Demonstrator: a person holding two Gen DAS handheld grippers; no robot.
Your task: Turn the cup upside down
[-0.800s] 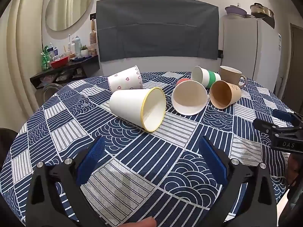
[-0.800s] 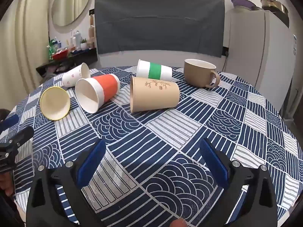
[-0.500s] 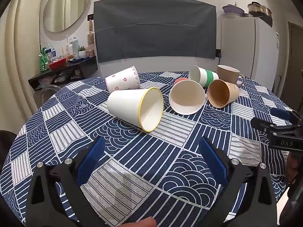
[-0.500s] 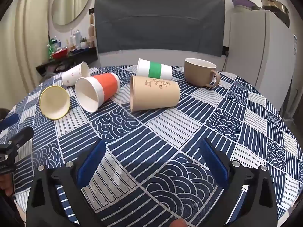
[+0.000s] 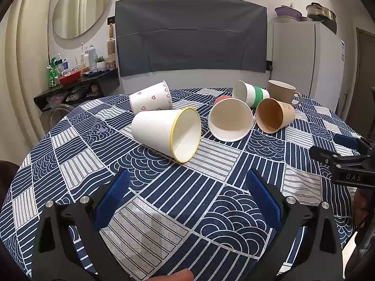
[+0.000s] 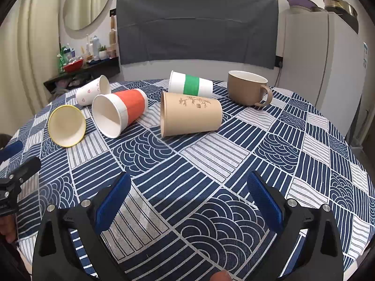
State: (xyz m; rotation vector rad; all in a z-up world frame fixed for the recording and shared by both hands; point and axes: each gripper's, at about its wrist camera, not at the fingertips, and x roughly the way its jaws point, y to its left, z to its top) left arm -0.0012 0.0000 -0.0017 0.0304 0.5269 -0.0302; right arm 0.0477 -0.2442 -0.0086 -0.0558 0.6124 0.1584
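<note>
A round table [image 6: 304,145] under a blue patterned cloth held five paper cups on their sides and a mug [image 6: 246,87] upright at one o'clock. None was flipped yet; the left gripper [image 5: 187,187] and right gripper [image 6: 189,187] hovered, fingers apart, empty. Since the earlier frame the left one had crept nearer the yellow-rimmed cup [image 5: 164,133] at twelve o'clock.
</note>
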